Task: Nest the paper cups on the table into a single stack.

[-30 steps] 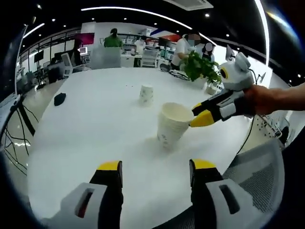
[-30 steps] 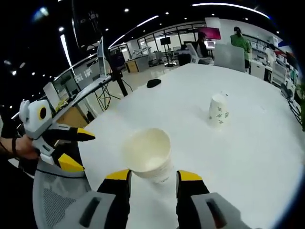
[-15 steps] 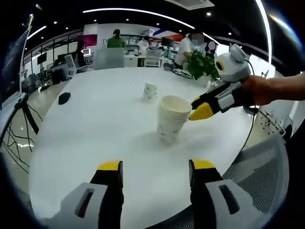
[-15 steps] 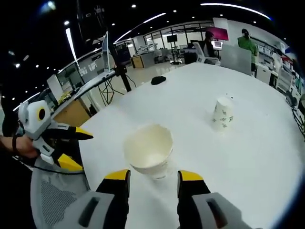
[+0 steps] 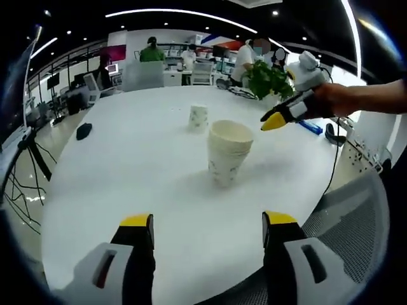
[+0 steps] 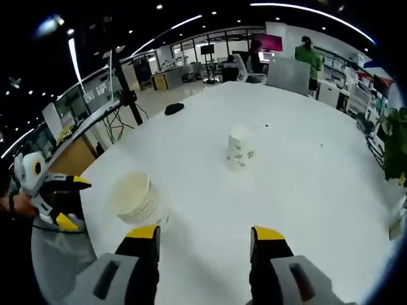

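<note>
while the left gripper [image 5: 201, 229] hangs low over the white table [image 5: 127, 184], its jaws stand apart and hold nothing. beyond it the nested cup stack [image 5: 227, 152] stands upright. the right gripper [image 5: 280, 118] floats near it, apart from the rim; its jaws are released too. farther off, one upside-down cup [image 6: 240, 148] stands alone. its print is too small to read.
</note>
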Demonstrator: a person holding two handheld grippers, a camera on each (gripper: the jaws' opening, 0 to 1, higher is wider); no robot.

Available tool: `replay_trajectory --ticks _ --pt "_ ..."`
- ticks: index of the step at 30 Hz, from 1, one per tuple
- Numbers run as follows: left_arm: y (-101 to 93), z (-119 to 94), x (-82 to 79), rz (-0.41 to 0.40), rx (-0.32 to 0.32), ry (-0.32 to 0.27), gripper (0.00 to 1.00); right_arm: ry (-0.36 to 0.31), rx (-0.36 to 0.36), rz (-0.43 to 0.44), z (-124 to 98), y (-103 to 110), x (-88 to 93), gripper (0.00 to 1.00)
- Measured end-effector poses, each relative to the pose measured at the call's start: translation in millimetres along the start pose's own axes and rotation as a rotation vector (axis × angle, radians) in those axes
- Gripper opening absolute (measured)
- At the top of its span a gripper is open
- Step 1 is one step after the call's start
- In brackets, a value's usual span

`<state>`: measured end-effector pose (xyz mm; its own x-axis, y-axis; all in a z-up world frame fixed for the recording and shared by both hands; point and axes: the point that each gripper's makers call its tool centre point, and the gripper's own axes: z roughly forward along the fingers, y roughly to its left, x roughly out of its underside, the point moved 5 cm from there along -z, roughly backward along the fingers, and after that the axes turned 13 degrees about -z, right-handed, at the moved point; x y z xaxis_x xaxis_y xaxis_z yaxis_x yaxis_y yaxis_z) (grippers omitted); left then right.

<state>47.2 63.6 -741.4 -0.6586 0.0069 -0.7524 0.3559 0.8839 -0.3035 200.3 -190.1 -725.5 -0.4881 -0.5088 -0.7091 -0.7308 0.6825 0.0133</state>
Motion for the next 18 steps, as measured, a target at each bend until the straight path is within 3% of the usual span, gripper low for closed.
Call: replay_trajectory --ticks 6,9,13,17,18 --pt "-5.2 1 -1.7 0.03 0.041 -0.018 0.71 -0.02 0.011 0.005 18 -14 -32.7 0.62" --pt "-6.6 -2 -5.3 0.02 0.052 -0.043 0.7 -0.024 0.008 -0.011 40 -28 -49.9 0.62" --pt "-2.8 0 -4.3 0.0 0.039 -0.04 0.7 -0.03 -0.003 -0.005 56 -28 -67.9 0.61" --pt "-5.6 -1 -4.1 -0.01 0.033 -0.028 0.7 0.0 0.033 -0.032 68 -34 -77.4 0.61" --pt "-6.3 -1 -4.1 -0.013 0.034 -0.026 0.69 -0.002 0.041 -0.031 87 -53 -79.7 0.61"
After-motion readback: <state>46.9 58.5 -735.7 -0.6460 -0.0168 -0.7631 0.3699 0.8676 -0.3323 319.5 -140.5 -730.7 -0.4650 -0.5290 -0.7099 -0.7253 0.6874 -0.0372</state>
